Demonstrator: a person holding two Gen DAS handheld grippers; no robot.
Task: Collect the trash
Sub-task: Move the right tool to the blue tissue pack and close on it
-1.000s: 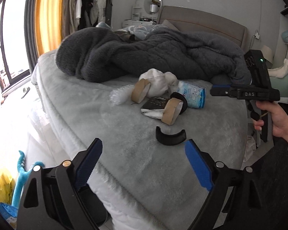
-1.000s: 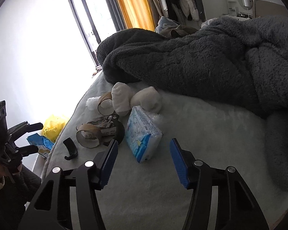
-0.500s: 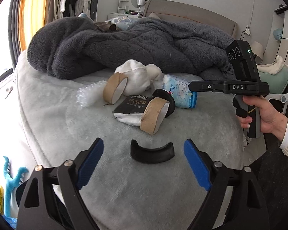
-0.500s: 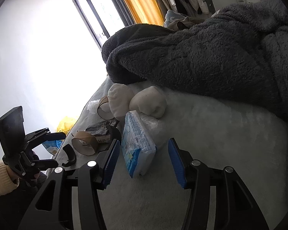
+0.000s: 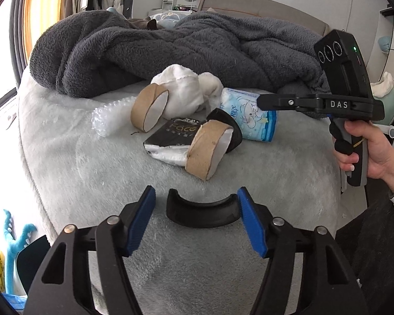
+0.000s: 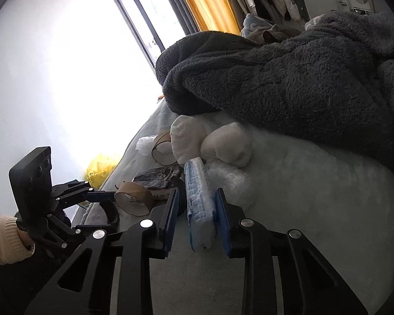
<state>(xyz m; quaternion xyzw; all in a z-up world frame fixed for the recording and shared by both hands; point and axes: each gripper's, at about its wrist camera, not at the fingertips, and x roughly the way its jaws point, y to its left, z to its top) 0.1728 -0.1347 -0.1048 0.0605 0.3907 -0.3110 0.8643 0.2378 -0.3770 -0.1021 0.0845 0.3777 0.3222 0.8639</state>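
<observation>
Where my left gripper [image 5: 195, 197] was: low over the near edge of the bed [image 5: 78, 170], pointing down at it.
Left fingers: released and closing, with the curved black piece [image 5: 202, 214] lying between them; the pad on the right of my view was at its tip, while the other pad stood clear of it.
Curved black piece: flat on the grey bed cover, its hollow side turned toward the pile beyond.
Right gripper [image 6: 197, 194]: reached in from the other side of the pile, held in my right hand [image 5: 367, 152].
Right fingers: closing around the blue-and-white tissue pack [image 6: 199, 210], not yet clenched; one pad lay against the pack and the other was just short of it.
Tissue pack: on edge on the bed, between my right fingers, just beside the white cloth bundle [image 5: 186, 89].
Near cardboard tape core [image 5: 205, 155]: tilted, leaning on a black packet [image 5: 173, 134] with a black round thing [image 5: 228, 126] right behind it; I could not tell what that was.
Far cardboard tape core [image 5: 148, 110]: propped against the cloth bundle.
Bubble wrap [image 5: 110, 118]: touching the far core on its window side.
Dark grey blanket [image 5: 170, 47]: heaped across the bed behind all the trash.
Yellow bag [image 6: 99, 168]: down on the floor past the bed's edge, well apart from the pile.
Left sleeve [image 6: 2, 239]: cream knit cuff, seen from my right side.
</observation>
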